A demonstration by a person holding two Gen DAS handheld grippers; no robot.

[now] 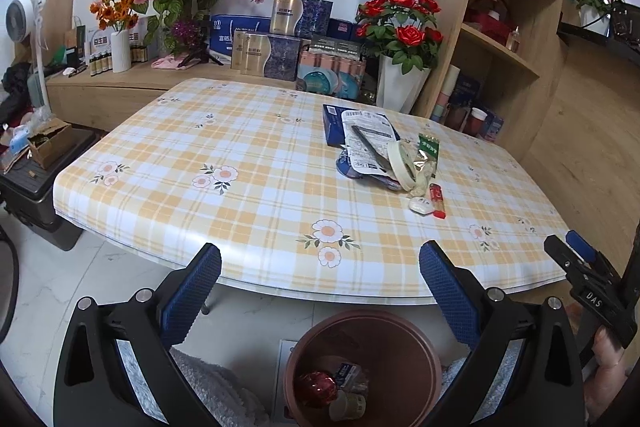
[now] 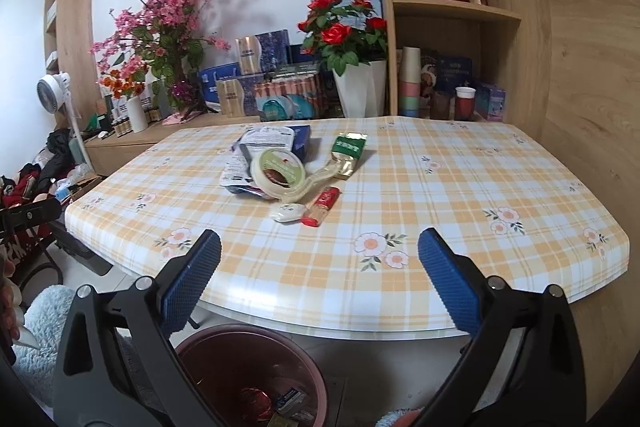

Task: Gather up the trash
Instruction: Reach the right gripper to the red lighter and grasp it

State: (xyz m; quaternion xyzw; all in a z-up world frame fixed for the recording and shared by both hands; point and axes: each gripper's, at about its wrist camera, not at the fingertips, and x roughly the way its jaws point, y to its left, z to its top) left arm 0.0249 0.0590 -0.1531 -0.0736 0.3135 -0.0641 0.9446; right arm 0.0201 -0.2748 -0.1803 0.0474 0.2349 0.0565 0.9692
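Observation:
A heap of trash lies on the checked table (image 1: 240, 147) (image 2: 440, 187): a blue box (image 1: 334, 125) (image 2: 301, 141), a white pouch (image 1: 368, 139) (image 2: 256, 151), a tape roll (image 1: 400, 161) (image 2: 280, 171), a green sachet (image 1: 429, 146) (image 2: 349, 147), a red lighter (image 1: 437, 200) (image 2: 322, 205) and a small white piece (image 1: 420, 205) (image 2: 286, 213). A brown bin (image 1: 362, 367) (image 2: 252, 379) on the floor below the front edge holds some trash. My left gripper (image 1: 320, 291) is open and empty above the bin. My right gripper (image 2: 320, 283) is open and empty at the table's front edge; it also shows in the left wrist view (image 1: 576, 255).
Flower vases (image 1: 400, 67) (image 2: 356, 87), boxes and bottles stand behind the table. Wooden shelves (image 1: 512, 27) (image 2: 452, 27) stand at the right. A fan (image 1: 28, 15) and clutter are at the left. A fluffy rug (image 2: 40, 331) lies by the bin.

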